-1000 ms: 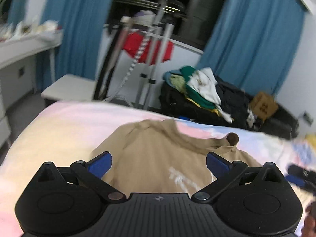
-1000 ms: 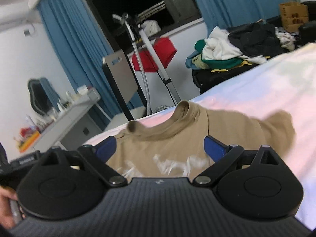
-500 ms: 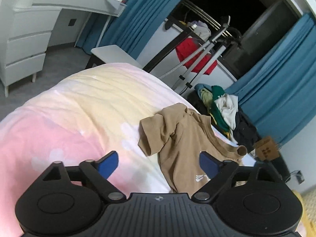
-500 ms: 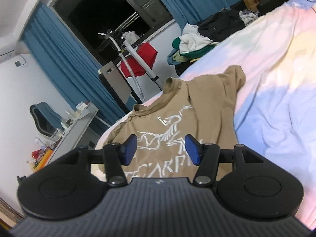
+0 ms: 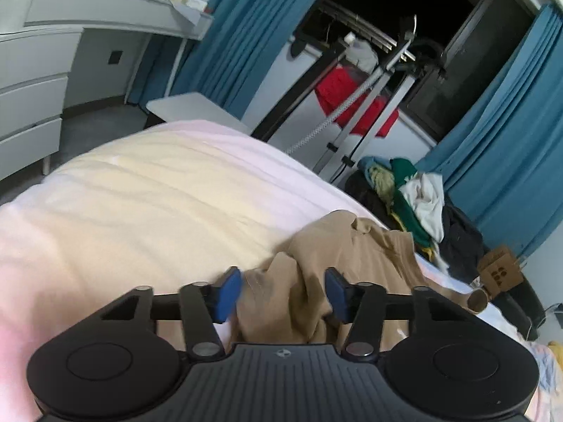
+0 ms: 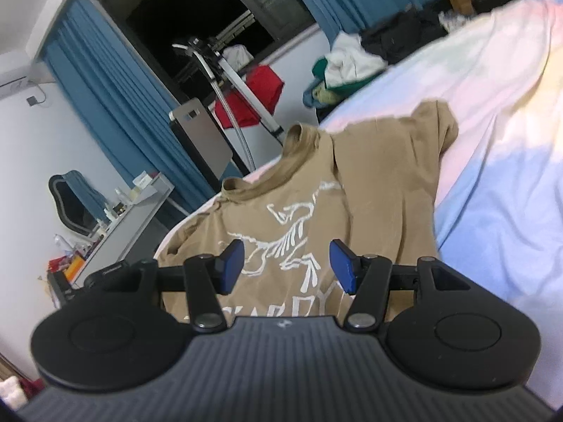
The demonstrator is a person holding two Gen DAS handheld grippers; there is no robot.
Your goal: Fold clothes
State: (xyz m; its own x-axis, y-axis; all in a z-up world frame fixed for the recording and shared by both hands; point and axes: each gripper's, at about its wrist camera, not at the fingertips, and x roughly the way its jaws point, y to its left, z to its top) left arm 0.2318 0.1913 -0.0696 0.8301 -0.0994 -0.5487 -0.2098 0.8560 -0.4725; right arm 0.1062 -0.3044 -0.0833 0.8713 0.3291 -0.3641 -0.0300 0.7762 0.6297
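Observation:
A tan T-shirt [image 6: 316, 190] with a white printed logo lies on a bed with a pastel pink, yellow and blue cover [image 6: 499, 112]. In the left wrist view the shirt's [image 5: 337, 256] bunched sleeve sits between the blue pads of my left gripper [image 5: 283, 290], which is open around the fabric without closing on it. My right gripper [image 6: 286, 263] is open above the printed chest, holding nothing.
A pile of clothes [image 5: 415, 193] on a dark bag lies beyond the bed. A metal rack with a red garment [image 5: 355, 105] stands by the blue curtains. A white dresser [image 5: 38, 70] is at the left. A cardboard box [image 5: 499, 274] sits at the right.
My left gripper has come down to the shirt's sleeve and its jaws have narrowed around it. My right gripper has moved closer over the print, its jaws a little wider than half a second ago.

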